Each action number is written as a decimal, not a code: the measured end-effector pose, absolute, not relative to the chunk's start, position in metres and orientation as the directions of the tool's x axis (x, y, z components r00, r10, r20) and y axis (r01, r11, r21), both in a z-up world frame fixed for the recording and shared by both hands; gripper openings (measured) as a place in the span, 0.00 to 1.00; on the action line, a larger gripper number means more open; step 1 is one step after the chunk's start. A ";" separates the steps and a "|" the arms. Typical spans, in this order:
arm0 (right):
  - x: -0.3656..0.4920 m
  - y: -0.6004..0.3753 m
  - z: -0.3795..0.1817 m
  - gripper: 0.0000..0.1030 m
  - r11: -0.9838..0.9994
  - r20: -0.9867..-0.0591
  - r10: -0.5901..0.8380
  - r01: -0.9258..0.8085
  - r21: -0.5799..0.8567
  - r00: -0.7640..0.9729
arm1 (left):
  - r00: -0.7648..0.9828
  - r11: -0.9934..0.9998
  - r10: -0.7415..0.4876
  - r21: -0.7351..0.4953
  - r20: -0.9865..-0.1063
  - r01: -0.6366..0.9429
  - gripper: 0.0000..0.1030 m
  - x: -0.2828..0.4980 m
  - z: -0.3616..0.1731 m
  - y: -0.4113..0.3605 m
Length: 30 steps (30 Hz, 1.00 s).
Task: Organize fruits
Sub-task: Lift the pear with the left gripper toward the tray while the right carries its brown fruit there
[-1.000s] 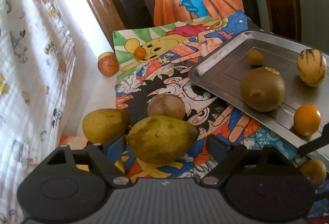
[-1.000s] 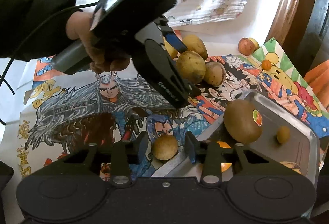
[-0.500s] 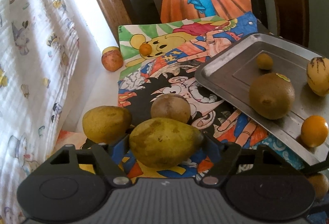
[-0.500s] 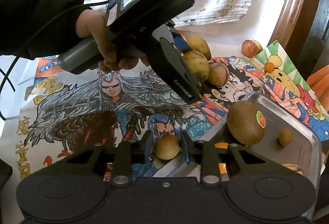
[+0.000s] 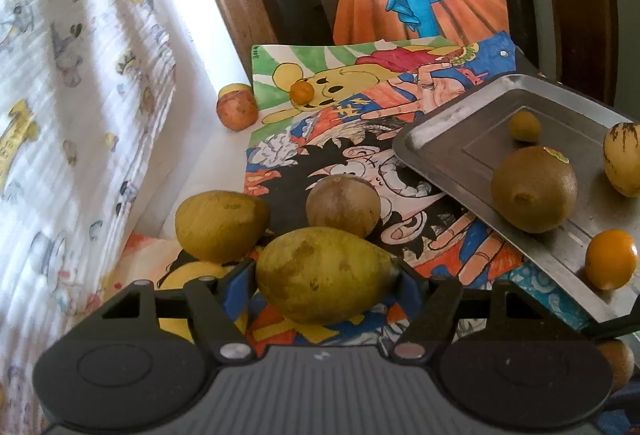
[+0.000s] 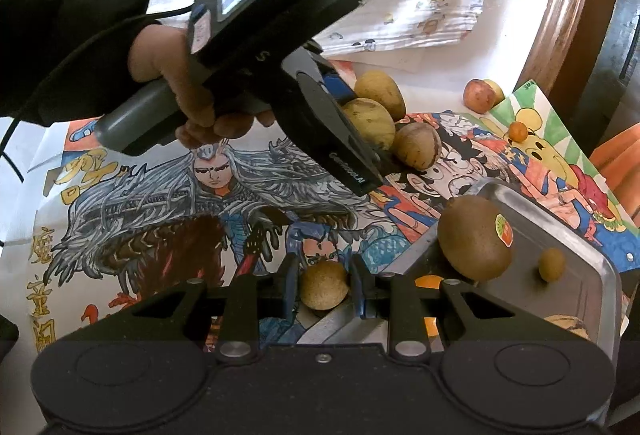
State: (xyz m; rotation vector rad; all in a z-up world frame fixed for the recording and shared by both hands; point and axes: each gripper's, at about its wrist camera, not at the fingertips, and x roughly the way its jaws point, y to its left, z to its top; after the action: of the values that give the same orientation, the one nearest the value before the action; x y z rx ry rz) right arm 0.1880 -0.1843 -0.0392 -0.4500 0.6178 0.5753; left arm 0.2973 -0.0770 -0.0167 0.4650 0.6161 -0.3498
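- Fingers of the left gripper (image 5: 326,277) are pressing both ends of a yellow-green pear (image 5: 324,275) lying on the drawings.
- Right gripper (image 6: 325,285) is pinching a small round tan fruit (image 6: 324,285) beside the metal tray (image 6: 576,235).

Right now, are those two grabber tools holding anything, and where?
Left hand-held gripper: large yellow-green pear-shaped fruit, clamped at its two ends. Right hand-held gripper: small round tan fruit, pinched across its sides.

Left gripper (image 5: 326,277): fingers closed against both sides of a load, held low by a hand (image 6: 188,91). Right gripper (image 6: 324,285): fingers narrowly spaced, clamped.
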 end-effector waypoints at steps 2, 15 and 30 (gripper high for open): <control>0.187 -0.184 -0.039 0.28 0.757 -0.646 0.363 -0.616 -0.216 0.672 | 0.763 0.848 -0.173 0.300 -0.623 0.437 0.73 0.293 -0.016 -0.075; 0.173 -0.190 -0.038 0.28 0.784 -0.628 0.384 -0.598 -0.164 0.676 | 0.752 0.897 -0.160 0.223 -0.640 0.381 0.73 0.260 -0.007 -0.069; 0.143 -0.214 -0.028 0.27 0.838 -0.572 0.395 -0.537 -0.097 0.719 | 0.768 0.940 -0.156 0.144 -0.621 0.308 0.72 0.220 0.010 -0.072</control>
State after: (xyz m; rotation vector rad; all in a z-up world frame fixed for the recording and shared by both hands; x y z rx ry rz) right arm 0.1433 -0.2140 -0.0277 -0.2652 0.5673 0.5215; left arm 0.2203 -0.0716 0.0099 0.2446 0.6492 -0.2549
